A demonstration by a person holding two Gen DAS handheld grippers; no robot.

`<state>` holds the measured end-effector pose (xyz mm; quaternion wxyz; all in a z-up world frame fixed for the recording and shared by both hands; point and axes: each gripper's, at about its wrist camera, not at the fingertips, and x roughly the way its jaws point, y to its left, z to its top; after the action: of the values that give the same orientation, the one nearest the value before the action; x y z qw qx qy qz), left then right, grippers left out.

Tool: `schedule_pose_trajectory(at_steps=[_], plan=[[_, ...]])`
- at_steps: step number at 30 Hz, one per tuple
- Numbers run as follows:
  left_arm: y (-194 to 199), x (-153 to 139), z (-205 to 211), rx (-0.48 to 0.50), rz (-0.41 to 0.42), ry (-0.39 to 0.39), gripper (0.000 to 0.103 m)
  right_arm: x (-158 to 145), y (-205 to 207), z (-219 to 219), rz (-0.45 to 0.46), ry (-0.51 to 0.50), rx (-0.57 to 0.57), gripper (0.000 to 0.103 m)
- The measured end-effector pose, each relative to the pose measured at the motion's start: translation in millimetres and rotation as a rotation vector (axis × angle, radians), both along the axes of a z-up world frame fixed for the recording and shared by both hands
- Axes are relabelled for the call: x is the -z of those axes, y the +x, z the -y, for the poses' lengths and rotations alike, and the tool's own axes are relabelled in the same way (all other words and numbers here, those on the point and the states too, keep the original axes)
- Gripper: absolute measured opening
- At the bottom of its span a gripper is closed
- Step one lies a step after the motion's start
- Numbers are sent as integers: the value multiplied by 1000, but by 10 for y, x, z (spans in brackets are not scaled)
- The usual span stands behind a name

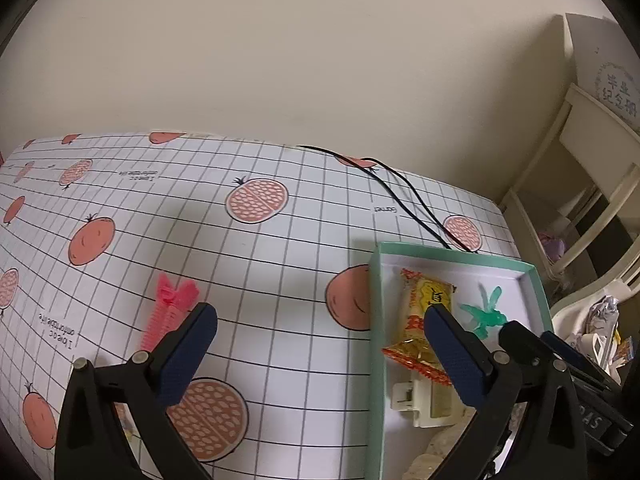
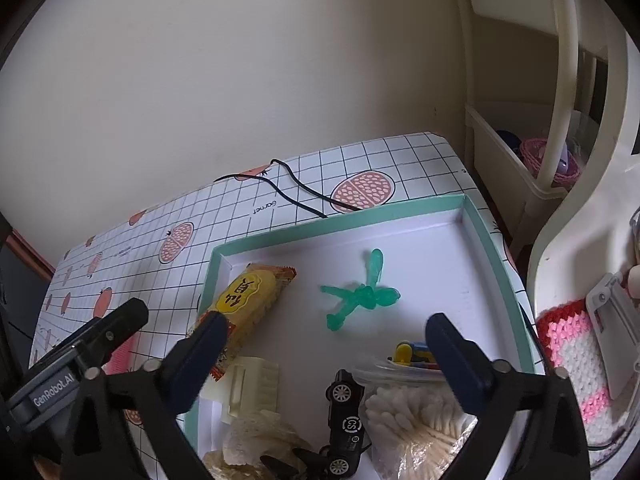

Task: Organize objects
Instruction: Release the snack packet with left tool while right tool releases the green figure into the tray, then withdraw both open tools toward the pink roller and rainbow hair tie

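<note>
A shallow box with a teal rim (image 1: 375,320) (image 2: 478,220) sits on the checked tablecloth. Inside it lie a yellow snack packet (image 1: 420,316) (image 2: 250,300), a green plastic dragonfly (image 1: 486,314) (image 2: 360,294), a cream plastic clip (image 2: 254,390), a black toy car (image 2: 345,420), a bag of cotton swabs (image 2: 412,420) and a small yellow-and-blue toy (image 2: 412,354). A pink comb (image 1: 170,308) lies on the cloth left of the box. My left gripper (image 1: 320,354) is open, one finger near the comb, the other over the packet. My right gripper (image 2: 322,354) is open above the box, holding nothing.
Two black cables (image 1: 400,196) (image 2: 296,194) run across the cloth behind the box. A cream shelf unit (image 1: 580,184) (image 2: 520,160) stands right of the table against the wall. A pink-and-white crocheted piece (image 2: 576,356) lies at the right.
</note>
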<state>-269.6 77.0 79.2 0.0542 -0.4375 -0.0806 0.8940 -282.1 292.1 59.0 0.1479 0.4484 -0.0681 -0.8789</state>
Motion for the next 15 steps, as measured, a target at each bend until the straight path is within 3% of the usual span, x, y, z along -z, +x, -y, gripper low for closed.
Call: schedule_pose_trajectory(at_steps=[15], plan=[[116, -24, 162, -52, 16, -38, 103, -35, 52, 65, 20, 15, -13, 103]])
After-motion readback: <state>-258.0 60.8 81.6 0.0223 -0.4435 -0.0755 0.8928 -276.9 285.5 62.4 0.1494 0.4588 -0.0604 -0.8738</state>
